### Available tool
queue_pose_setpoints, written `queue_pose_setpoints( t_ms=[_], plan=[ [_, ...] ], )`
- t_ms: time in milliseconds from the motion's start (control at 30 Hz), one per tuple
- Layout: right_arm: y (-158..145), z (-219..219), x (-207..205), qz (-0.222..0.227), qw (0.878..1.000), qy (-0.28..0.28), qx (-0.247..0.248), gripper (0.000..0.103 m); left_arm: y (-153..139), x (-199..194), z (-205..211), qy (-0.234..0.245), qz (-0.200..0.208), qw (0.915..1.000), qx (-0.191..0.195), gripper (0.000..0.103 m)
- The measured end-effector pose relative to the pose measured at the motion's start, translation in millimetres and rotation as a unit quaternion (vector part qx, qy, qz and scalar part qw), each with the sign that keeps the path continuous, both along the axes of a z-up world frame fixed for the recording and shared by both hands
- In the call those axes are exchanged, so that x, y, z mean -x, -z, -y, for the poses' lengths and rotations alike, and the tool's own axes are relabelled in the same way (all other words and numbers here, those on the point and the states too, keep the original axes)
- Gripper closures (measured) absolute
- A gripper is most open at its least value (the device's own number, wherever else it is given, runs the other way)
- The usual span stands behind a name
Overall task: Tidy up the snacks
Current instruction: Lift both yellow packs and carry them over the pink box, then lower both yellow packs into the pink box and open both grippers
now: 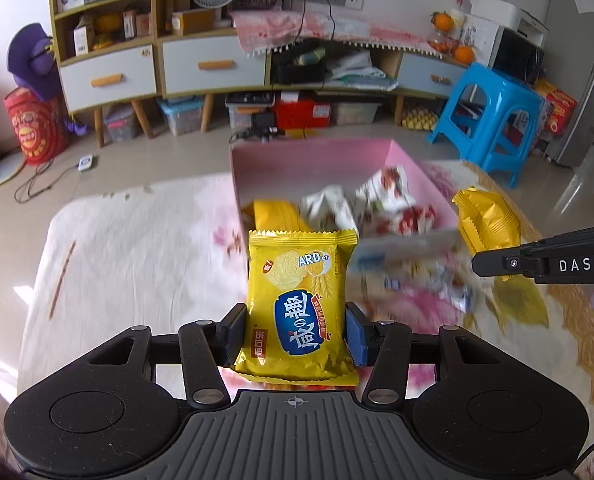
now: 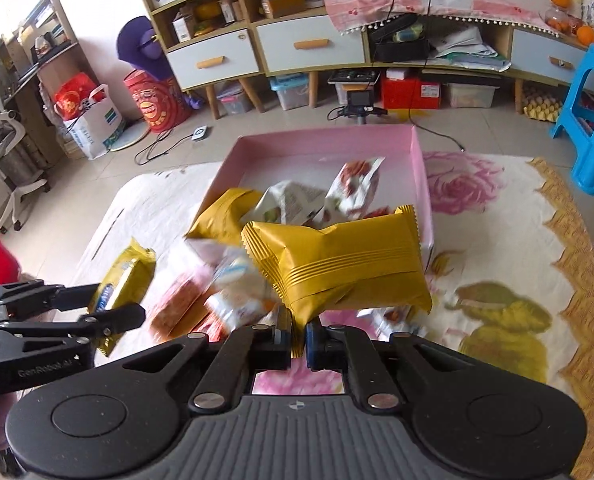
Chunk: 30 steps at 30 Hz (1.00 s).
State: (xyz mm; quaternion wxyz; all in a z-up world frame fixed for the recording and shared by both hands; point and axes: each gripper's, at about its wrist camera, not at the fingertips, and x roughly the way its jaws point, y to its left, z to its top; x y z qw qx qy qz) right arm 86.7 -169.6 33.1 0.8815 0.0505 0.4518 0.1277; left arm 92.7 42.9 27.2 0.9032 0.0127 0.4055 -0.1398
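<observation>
Item one: my left claw (image 1: 295, 334) is gripping a yellow cracker packet (image 1: 299, 308) by its sides, holding it upright just in front of the pink box (image 1: 257, 160). Item two: my right claw (image 2: 298, 338) is pinching a gold pouch (image 2: 337, 260) by its lower edge, pads nearly together, above the loose snacks (image 2: 233, 296) that are lying on the flowered table (image 2: 497, 240) beside the box.

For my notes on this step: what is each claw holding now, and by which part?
Left claw: yellow cracker packet, gripped across its lower sides. Right claw: plain gold packet, pinched by its bottom edge.
</observation>
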Motion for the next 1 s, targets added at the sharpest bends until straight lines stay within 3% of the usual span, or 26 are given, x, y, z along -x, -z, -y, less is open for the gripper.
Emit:
queue_pose_setpoints(
  t_ms=[300,567,833,1000],
  plan=[
    [-8.7,6.5,-62.7,0.026,1.000,-0.012,0.012,0.103,5.3,-73.9,25.4,0.006,0.030,0.9992,-0.026,0.055],
    [12.2,8.4,-120.3,0.019,1.000,-0.012,0.019,0.103,34.9,-128.4,39.6,-0.005,0.030,0.9987,-0.042,0.055],
    [36.5,8.6,-158.1,0.000,1.000,-0.009,0.023,0.103,60.3,-157.2,51.0,-0.006,0.037,0.9976,-0.057,0.055],
    [36.4,5.1,-168.7,0.004,1.000,-0.011,0.027,0.103,66.3,-168.2,53.4,-0.014,0.038,0.9974,-0.060,0.055]
  ],
)
